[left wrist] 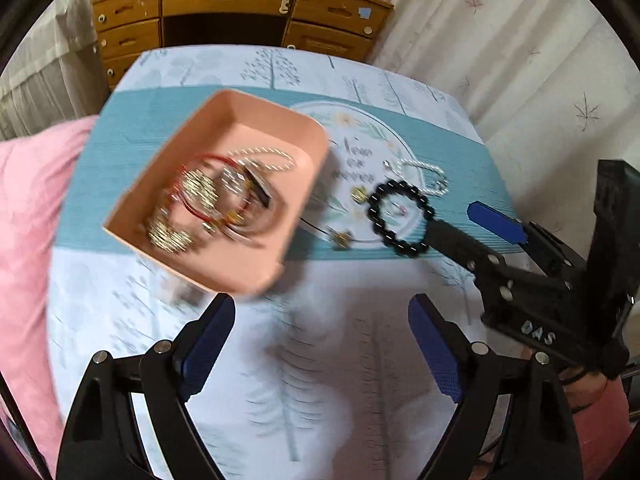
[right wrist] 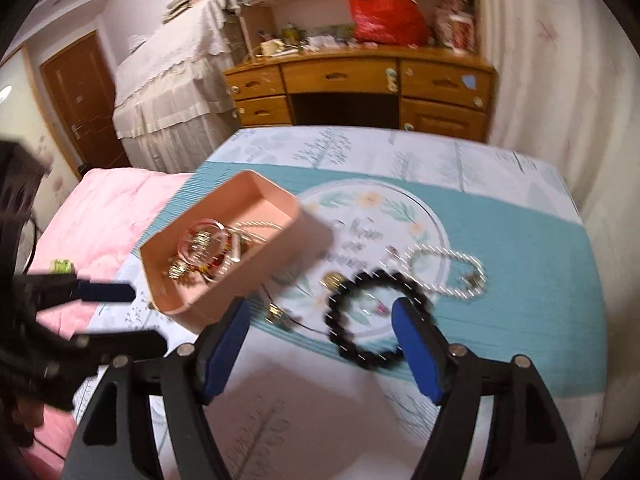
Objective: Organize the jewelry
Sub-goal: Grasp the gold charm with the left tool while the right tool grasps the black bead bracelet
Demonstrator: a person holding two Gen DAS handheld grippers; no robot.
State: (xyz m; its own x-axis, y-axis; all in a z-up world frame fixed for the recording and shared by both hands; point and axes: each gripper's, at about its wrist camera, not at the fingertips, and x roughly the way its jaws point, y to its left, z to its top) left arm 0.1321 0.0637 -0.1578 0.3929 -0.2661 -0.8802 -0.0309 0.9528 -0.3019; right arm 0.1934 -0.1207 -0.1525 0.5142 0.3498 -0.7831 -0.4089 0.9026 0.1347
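A pink tray on the table holds several bracelets and gold pieces. To its right lie a black bead bracelet, a pearl bracelet and a thin cord with gold charms. My left gripper is open and empty, below the tray. My right gripper is open, its fingers reaching the near edge of the black bead bracelet without closing on it.
The table carries a blue and white cloth with a round printed emblem. A pink quilt lies to the left. A wooden desk with drawers stands behind, and curtains hang at the right.
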